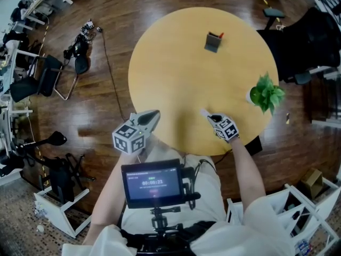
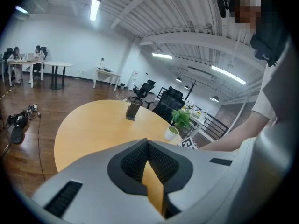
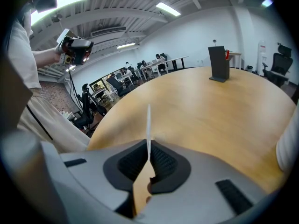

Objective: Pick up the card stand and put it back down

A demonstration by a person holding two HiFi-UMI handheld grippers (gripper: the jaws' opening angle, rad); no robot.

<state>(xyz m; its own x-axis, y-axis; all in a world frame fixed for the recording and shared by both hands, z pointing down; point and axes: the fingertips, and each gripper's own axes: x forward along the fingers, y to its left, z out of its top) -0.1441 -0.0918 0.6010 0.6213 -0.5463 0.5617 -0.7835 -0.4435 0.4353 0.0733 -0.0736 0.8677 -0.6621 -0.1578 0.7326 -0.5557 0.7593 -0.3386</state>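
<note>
Your table [image 1: 176,79]: pale wood, smooth, low sheen. Floor [image 1: 117,4]: dark wood boards, glossy, reflections on it. Card stand [image 1: 213,42]: dark grey, matt, looks plastic. Your left gripper [image 2: 147,143] and right gripper [image 3: 148,148]: grey matt plastic shells. Pads [image 2: 133,160]: black, ribbed, rubbery look. Card [image 3: 148,120] in your right jaws: thin, white, smooth. Pot [image 2: 171,132]: white, smooth. Your clothes [image 1: 266,212]: pale cloth.

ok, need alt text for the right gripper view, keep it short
The right hand-held gripper is shut on a thin white card, seen edge-on and sticking up from between its pads. Beyond it lies a round wooden table with a dark card stand upright near the far edge; the left hand-held gripper is held up at upper left.
</note>
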